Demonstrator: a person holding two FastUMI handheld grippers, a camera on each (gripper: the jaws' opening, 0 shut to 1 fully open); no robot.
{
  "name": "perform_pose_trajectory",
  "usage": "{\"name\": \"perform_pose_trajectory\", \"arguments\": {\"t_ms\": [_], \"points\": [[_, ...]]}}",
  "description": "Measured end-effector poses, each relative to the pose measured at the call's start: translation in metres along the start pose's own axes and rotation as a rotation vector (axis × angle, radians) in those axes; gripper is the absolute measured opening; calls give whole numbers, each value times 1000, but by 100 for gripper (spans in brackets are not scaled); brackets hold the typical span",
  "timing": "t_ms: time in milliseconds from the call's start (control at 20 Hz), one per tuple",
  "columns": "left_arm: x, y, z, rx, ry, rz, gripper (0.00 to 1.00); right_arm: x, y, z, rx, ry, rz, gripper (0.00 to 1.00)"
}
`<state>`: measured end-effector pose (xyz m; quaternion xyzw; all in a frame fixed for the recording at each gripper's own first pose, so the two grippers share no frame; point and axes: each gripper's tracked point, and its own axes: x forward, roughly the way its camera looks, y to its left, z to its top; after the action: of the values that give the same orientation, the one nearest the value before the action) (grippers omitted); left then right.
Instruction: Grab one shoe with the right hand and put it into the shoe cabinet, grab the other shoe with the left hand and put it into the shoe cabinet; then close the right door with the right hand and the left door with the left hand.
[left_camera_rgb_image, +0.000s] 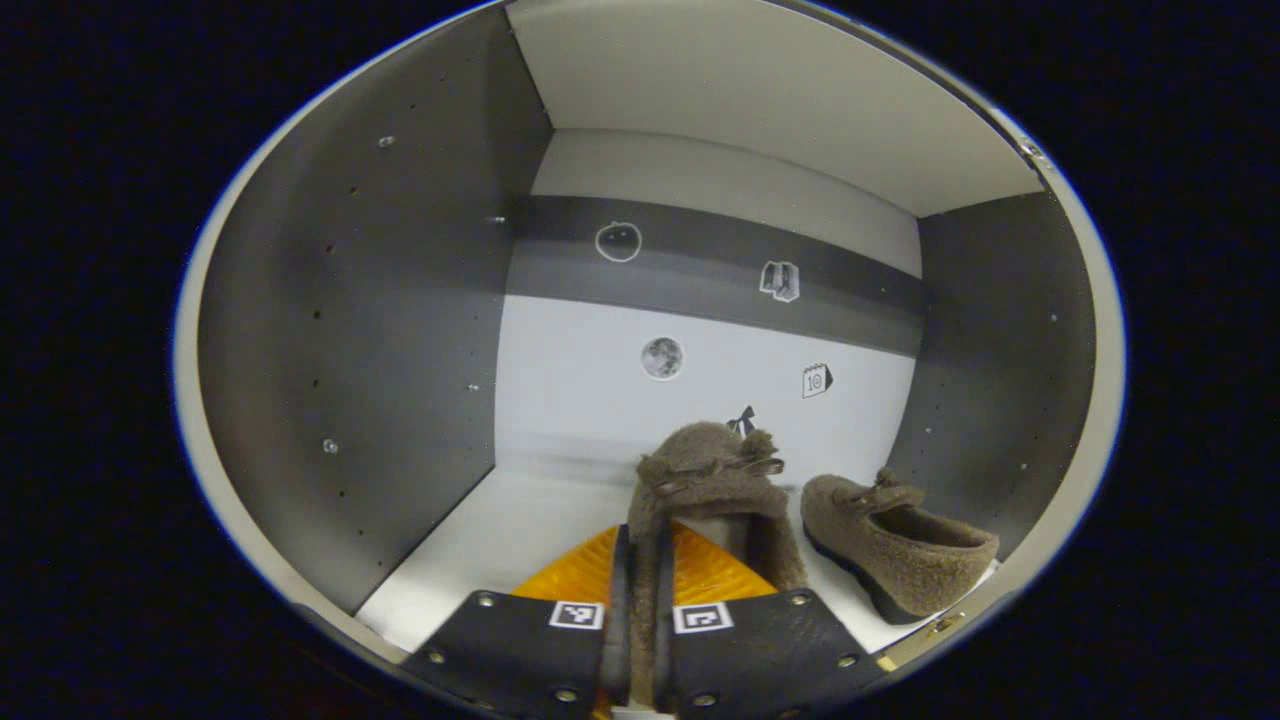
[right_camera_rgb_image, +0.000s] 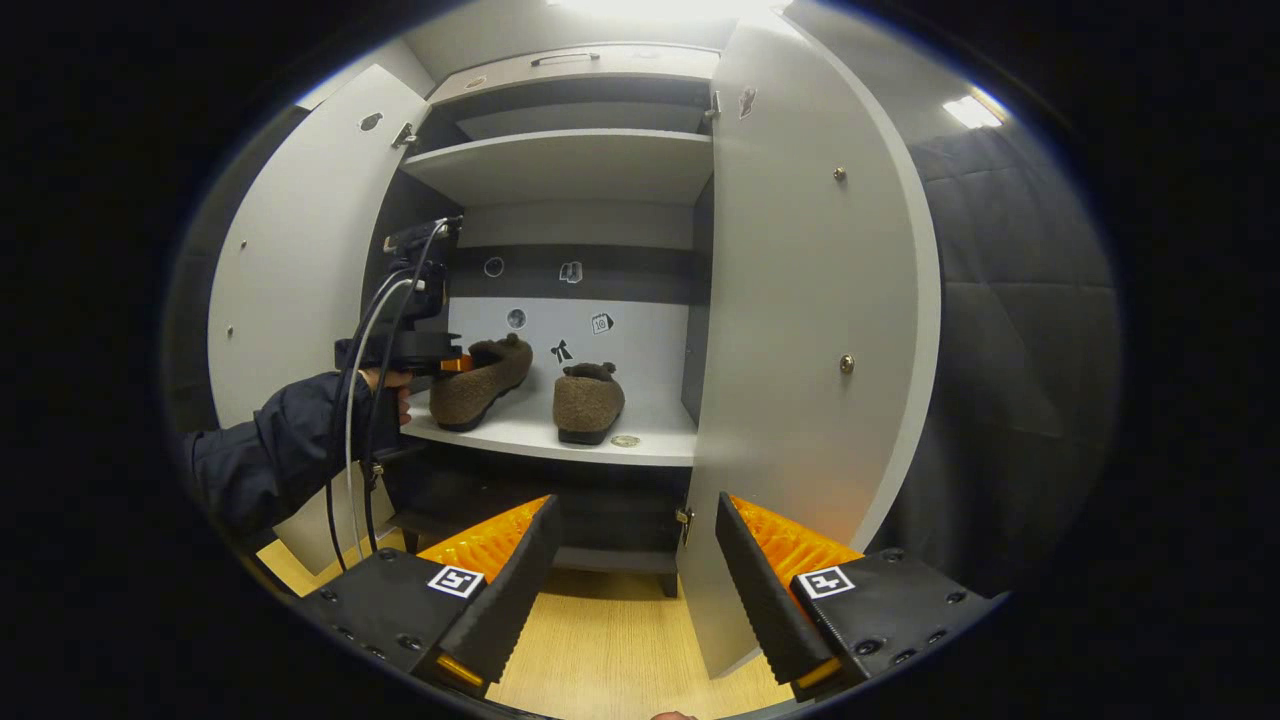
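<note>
On the cabinet shelf (right_camera_rgb_image: 600, 448) sit both shoes (left shoe (right_camera_rgb_image: 482, 381) gripped, right shoe (right_camera_rgb_image: 588, 402)).

Dark, seemingly navy sleeve (right_camera_rgb_image: 270, 450); cables (right_camera_rgb_image: 350, 440) trail from the gripper (right_camera_rgb_image: 425, 345).

looking like a staged recording booth dressed as a home entryway: standing on a pale wood-look floor (right_camera_rgb_image: 600, 650), a tall shoe cabinet (right_camera_rgb_image: 580, 160) with both doors swung open, holding white shelves and small picture stickers (left_camera_rgb_image: 662, 357) on its back panel. hanging beside it, dark quilted cloth (right_camera_rgb_image: 1000, 330) serving as the wall. glowing overhead, a ceiling light panel (right_camera_rgb_image: 968, 110).
</note>
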<state>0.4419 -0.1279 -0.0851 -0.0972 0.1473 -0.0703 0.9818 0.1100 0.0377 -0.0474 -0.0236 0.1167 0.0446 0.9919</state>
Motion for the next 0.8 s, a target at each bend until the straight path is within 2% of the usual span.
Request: {"name": "perform_pose_trajectory", "arguments": {"t_ms": [150, 250, 300, 350, 400, 800], "points": [[-24, -11, 12, 3, -32, -36, 64, -7, 0, 4, 4, -17, 18, 97], [-51, -13, 14, 23, -36, -35, 100, -14, -2, 8, 9, -31, 30, 98], [-65, -14, 14, 35, -45, -32, 95, -19, -3, 9, 11, -37, 35, 98], [-82, -17, 16, 49, -54, -36, 95, -24, -5, 12, 14, -46, 38, 98], [-98, -19, 18, 60, -66, -40, 89, -29, -8, 15, 17, -54, 43, 97], [-223, -35, 18, 106, -122, -51, 100, -71, -42, 26, 20, -95, 59, 98]]}}
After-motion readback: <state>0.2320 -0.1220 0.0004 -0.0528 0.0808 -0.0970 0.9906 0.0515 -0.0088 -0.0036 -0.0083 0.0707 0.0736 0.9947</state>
